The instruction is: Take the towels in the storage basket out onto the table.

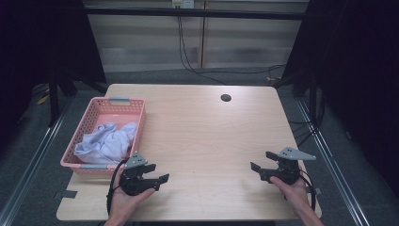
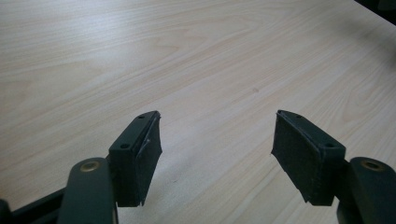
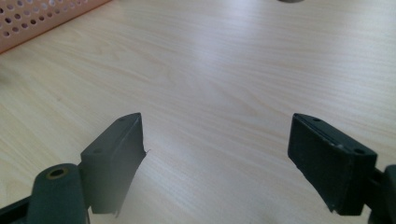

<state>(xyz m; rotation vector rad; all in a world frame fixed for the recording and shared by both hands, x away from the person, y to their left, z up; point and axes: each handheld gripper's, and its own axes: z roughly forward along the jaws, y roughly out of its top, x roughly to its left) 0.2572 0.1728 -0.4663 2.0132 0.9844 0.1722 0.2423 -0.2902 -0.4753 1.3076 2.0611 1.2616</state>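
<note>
A pink plastic basket [image 1: 136,123] stands at the table's left edge with a crumpled white cloth [image 1: 106,141] inside it. My left gripper [image 1: 157,173] rests low over the wood just in front of the basket's near right corner, pointing right, jaws open and empty. In the left gripper view its gripper [image 2: 217,154] has bare tabletop between the pads. My right gripper [image 1: 263,161] is near the table's front right, pointing left, open with nothing in it. In the right gripper view the gripper [image 3: 217,161] frames bare wood, and the basket [image 3: 42,18] shows at the top left.
The light wooden table [image 1: 202,136] has a round cable hole [image 1: 226,98] at the back right. Dark cables hang down the wall behind. Metal floor rails run along both sides of the table. A piece of grey tape [image 1: 68,194] sits at the front left corner.
</note>
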